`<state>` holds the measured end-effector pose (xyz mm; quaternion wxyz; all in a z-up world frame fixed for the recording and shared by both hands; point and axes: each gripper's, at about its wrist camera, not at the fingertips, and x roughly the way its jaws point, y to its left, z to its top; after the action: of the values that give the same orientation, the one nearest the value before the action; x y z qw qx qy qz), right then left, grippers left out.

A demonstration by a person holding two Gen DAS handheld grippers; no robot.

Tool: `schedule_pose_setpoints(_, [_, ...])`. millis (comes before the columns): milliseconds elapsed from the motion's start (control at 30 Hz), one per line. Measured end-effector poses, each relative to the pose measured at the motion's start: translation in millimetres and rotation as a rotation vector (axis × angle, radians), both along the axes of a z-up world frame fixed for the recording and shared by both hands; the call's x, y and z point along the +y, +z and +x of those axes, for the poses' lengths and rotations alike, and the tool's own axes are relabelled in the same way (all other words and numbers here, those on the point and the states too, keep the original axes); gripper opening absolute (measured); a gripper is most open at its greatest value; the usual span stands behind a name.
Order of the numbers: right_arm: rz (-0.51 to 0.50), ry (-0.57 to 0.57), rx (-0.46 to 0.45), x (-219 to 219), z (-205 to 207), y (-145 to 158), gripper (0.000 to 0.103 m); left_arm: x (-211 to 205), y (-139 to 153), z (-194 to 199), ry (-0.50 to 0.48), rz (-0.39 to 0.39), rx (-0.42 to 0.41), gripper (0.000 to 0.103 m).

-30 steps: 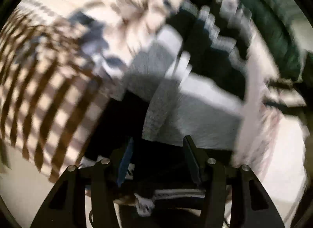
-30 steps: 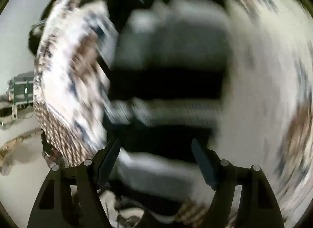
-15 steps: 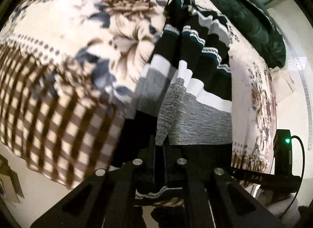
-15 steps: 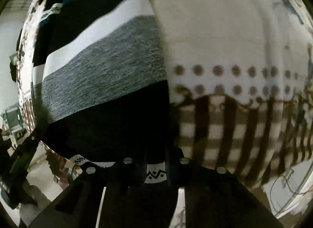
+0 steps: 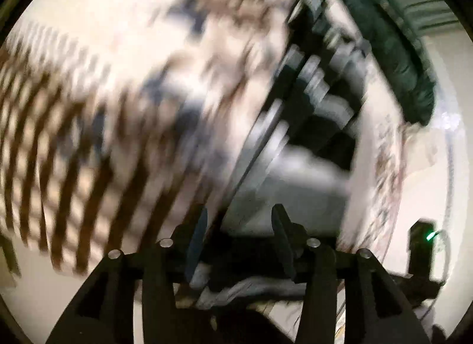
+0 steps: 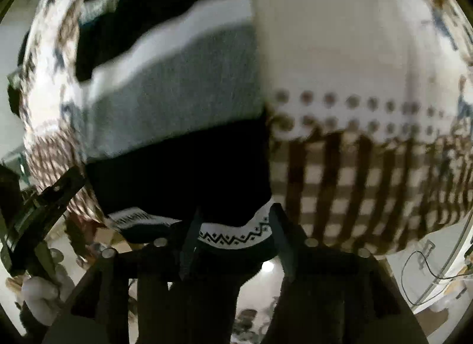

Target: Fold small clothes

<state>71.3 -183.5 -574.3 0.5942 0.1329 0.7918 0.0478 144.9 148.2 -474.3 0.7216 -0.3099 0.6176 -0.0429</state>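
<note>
Striped sweater [image 6: 165, 84], knitted in black, white and grey bands with a white zigzag-patterned hem, lies spread on a tablecloth [image 6: 340, 48] that is cream with brown and blue flowers and a brown checked border hanging over the near edge. In the right wrist view we see our right gripper [image 6: 233, 220] with its fingers [image 6: 189, 237] spread apart, the sweater's hem lying across the gap between them at the table's edge; whether the fingers touch the cloth we cannot tell. At the lower left of that view our left gripper's dark body [image 6: 38, 205] shows beside the sweater's other corner.

The left wrist view is heavily blurred. Our left gripper [image 5: 238, 220] also stands open, its fingers [image 5: 196, 240] apart, with the grey and black edge of the sweater [image 5: 295, 166] just ahead and some pale cloth bunched below the gap. A dark green garment [image 5: 393, 48] lies at the far end of the tablecloth [image 5: 118, 78]. A dark device with a green light [image 5: 422, 243] sits at the right.
</note>
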Motion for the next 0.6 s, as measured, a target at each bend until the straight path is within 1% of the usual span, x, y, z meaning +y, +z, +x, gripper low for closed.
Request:
schedule_pose_setpoints(33, [0.001,-0.010,-0.016,-6,7,7,0.050,1,7,16,0.000,-0.009,-0.036,0.055])
schedule_pose_setpoints(67, [0.002,-0.021,-0.028,-9,20,14,0.051,2,13,36,0.000,-0.012,-0.075,0.059])
schedule_pose_setpoints(100, [0.008,-0.040,-0.053,-17,34,20,0.052,2,21,69,0.006,-0.006,-0.128,0.059])
schedule_pose_setpoints(133, [0.017,-0.057,-0.073,-21,48,25,0.053,3,24,96,0.005,-0.015,-0.164,0.059])
schedule_pose_setpoints(167, [0.031,-0.079,-0.096,-26,70,28,0.056,3,25,118,0.003,-0.008,-0.187,0.059])
schedule_pose_setpoints(200, [0.042,-0.101,-0.124,-29,89,30,0.059,-4,26,157,-0.013,0.011,-0.220,0.059])
schedule_pose_setpoints(267, [0.044,-0.122,-0.193,-33,136,30,0.060,-13,20,215,-0.040,0.026,-0.240,0.059])
schedule_pose_setpoints(333, [0.052,-0.136,-0.251,-42,178,30,0.060,-19,6,257,-0.068,0.044,-0.235,0.059])
schedule_pose_setpoints(367, [0.058,-0.148,-0.289,-45,209,27,0.060,-26,-6,288,-0.082,0.073,-0.219,0.059])
schedule_pose_setpoints(400, [0.067,-0.156,-0.308,-47,232,24,0.060,-30,-17,305,-0.098,0.065,-0.205,0.059])
schedule_pose_setpoints(433, [0.076,-0.165,-0.324,-49,260,23,0.060,-37,-31,326,-0.113,0.076,-0.172,0.059])
schedule_pose_setpoints(467, [0.083,-0.175,-0.346,-51,285,19,0.060,-42,-41,340,-0.123,0.083,-0.162,0.056])
schedule_pose_setpoints(500, [0.088,-0.185,-0.374,-54,310,14,0.060,-44,-46,349,-0.130,0.096,-0.176,0.047])
schedule_pose_setpoints(533, [0.091,-0.193,-0.392,-57,336,9,0.060,-45,-47,354,-0.133,0.126,-0.200,0.006])
schedule_pose_setpoints(567, [0.091,-0.202,-0.404,-59,356,7,0.060,-45,-44,356,-0.140,0.137,-0.220,0.006])
schedule_pose_setpoints(600, [0.097,-0.208,-0.414,-60,375,4,0.060,-40,-37,354,-0.132,0.135,-0.265,0.006])
